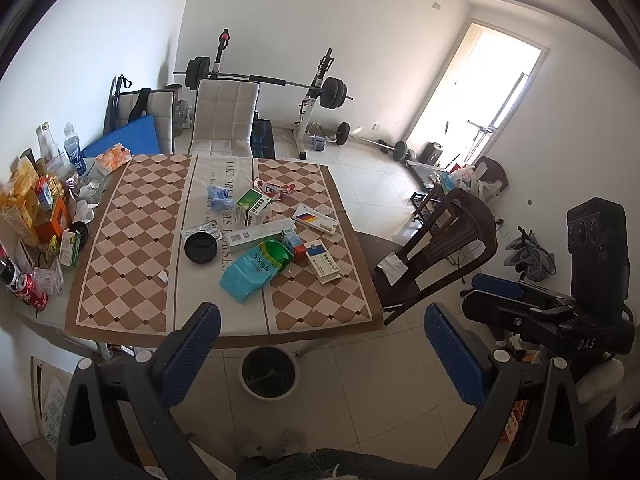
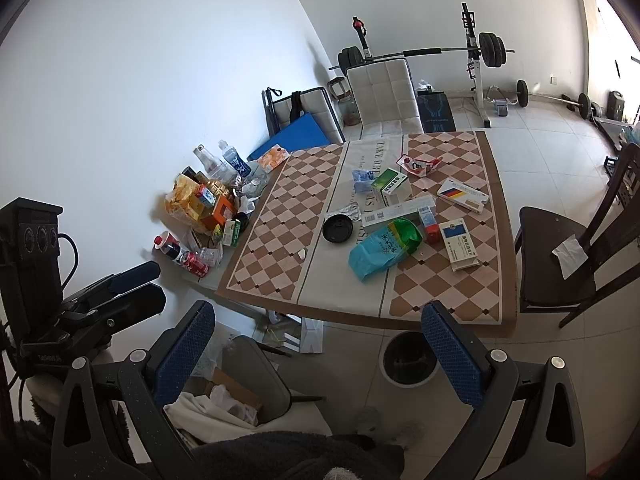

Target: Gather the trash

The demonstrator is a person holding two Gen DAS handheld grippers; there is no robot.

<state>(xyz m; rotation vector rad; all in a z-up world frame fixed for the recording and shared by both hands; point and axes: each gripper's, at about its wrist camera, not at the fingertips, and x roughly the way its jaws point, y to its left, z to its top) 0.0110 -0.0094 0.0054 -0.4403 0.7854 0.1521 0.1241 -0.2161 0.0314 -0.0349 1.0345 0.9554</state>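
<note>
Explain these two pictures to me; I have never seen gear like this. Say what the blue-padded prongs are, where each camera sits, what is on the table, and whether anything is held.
There is no robot here. A person holds a hand tool with a two-finger claw in each hand, and each tool has a wide-angle camera looking out along its fingers. The blue pads at the bottom of each picture are those fingers.

One picture is from the left claw; the right tool shows at its right edge. The other is from the right claw.

Both claws are open and hold nothing. They hover short of the table.

On the table lie a black lid, a blue-green bag and medicine boxes. Snacks, bottles and cans crowd its left edge.

A bin stands on the floor below.
</note>
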